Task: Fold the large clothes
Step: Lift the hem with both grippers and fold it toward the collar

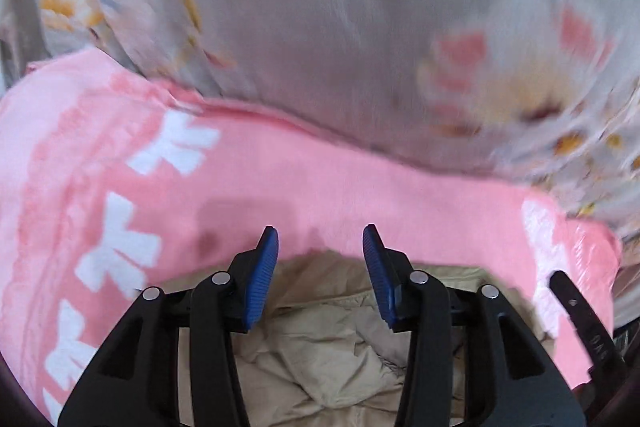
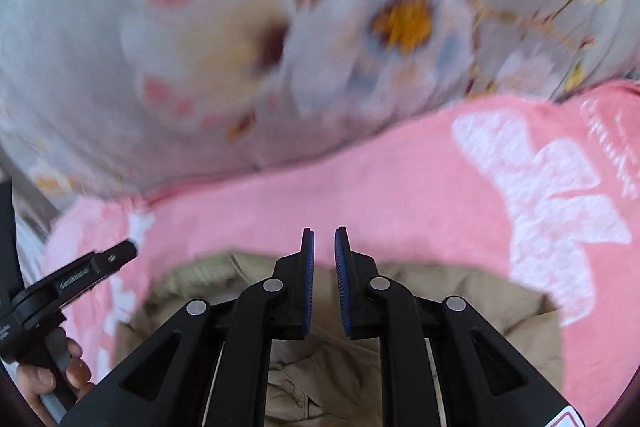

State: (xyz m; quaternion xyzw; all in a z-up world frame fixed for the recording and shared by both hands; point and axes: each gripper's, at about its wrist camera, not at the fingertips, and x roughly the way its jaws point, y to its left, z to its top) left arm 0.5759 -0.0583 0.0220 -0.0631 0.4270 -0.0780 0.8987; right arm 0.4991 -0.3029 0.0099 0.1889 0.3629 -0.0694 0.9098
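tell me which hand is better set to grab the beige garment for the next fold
Left, probably. Its fingers stand wide apart over the beige garment, nothing between them; the right gripper shows only a narrow gap, so it must open first.

Your right gripper [image 2: 324, 239] hangs slightly parted and empty above the khaki garment [image 2: 320, 379] on the pink towel [image 2: 420, 195].

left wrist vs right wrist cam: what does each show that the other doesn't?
Left wrist only: the left gripper with its jaws well apart and nothing between them, and a column of white bows down the pink towel.

Right wrist only: the right gripper with a narrow empty gap, a hand on the other gripper's handle, and small white lettering on the towel.

Both: pink towel, beige garment, flowered sheet.
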